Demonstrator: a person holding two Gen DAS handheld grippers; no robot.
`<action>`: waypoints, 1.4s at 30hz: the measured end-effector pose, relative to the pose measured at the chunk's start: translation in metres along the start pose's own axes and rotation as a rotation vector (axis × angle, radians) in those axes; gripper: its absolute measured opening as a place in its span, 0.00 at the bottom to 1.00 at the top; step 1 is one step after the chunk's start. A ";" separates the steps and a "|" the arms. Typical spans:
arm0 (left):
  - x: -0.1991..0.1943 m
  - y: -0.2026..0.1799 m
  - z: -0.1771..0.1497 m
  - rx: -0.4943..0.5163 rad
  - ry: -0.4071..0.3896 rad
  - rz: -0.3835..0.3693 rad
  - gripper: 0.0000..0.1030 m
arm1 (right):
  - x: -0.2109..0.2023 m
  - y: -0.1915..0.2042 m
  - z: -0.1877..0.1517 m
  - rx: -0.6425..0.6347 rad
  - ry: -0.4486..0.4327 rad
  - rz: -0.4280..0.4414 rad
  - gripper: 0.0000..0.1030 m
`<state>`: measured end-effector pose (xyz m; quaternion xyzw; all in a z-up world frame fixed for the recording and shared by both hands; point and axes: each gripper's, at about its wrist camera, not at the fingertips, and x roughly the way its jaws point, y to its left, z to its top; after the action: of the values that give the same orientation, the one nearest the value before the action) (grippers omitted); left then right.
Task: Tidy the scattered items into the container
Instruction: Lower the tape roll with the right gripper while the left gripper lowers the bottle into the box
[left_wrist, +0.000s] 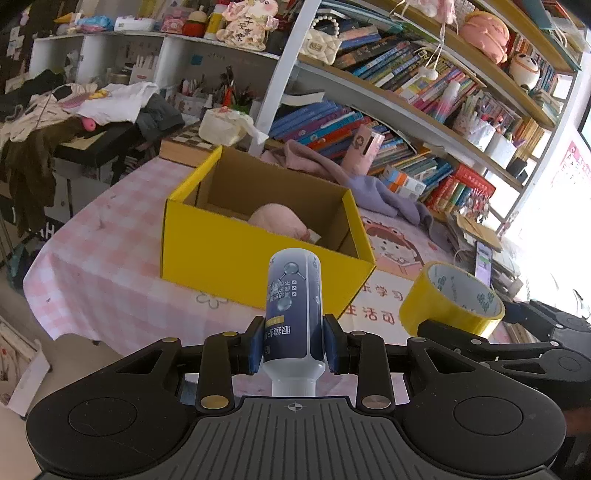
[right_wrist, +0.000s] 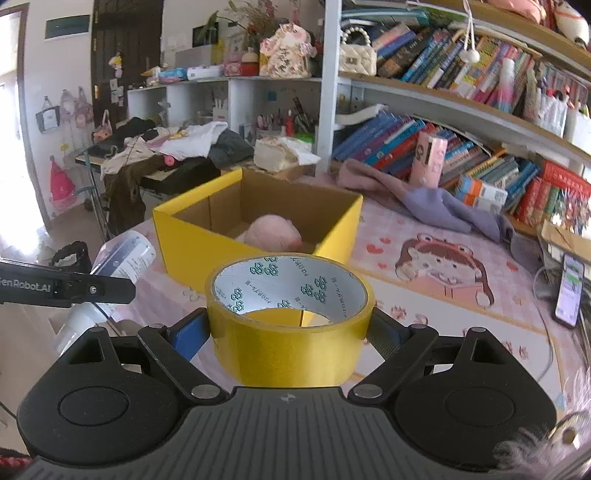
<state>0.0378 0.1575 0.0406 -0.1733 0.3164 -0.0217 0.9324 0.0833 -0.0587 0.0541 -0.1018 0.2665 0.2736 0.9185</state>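
My left gripper (left_wrist: 294, 345) is shut on a dark blue bottle (left_wrist: 293, 295) with a white cap, held upright in front of the yellow cardboard box (left_wrist: 236, 254). A pink soft item (left_wrist: 277, 219) lies inside the box. My right gripper (right_wrist: 290, 332) is shut on a roll of yellow tape (right_wrist: 288, 321), its blue pads pressing the roll's two sides, just short of the box (right_wrist: 192, 240). In the right wrist view the bottle (right_wrist: 125, 254) and the left gripper's finger show at the left. The tape roll (left_wrist: 450, 299) also appears at the right of the left wrist view.
The box stands on a pink checked tablecloth (left_wrist: 92, 266). A purple cloth (right_wrist: 436, 206) lies behind the box, before shelves of books (right_wrist: 424, 147). A phone (right_wrist: 570, 291) lies at the table's right edge. A desk piled with clothes (right_wrist: 155, 155) stands at the back left.
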 end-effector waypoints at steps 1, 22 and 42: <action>0.001 -0.001 0.002 0.008 -0.004 0.002 0.30 | 0.001 0.000 0.002 -0.004 -0.006 0.003 0.87; 0.071 0.001 0.089 0.080 -0.065 0.168 0.30 | 0.097 -0.029 0.087 -0.097 -0.115 0.145 0.87; 0.169 0.021 0.122 0.054 0.155 0.263 0.30 | 0.245 -0.043 0.177 0.081 0.110 0.459 0.87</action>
<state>0.2440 0.1900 0.0253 -0.1031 0.4065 0.0788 0.9044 0.3582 0.0745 0.0706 -0.0162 0.3433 0.4585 0.8196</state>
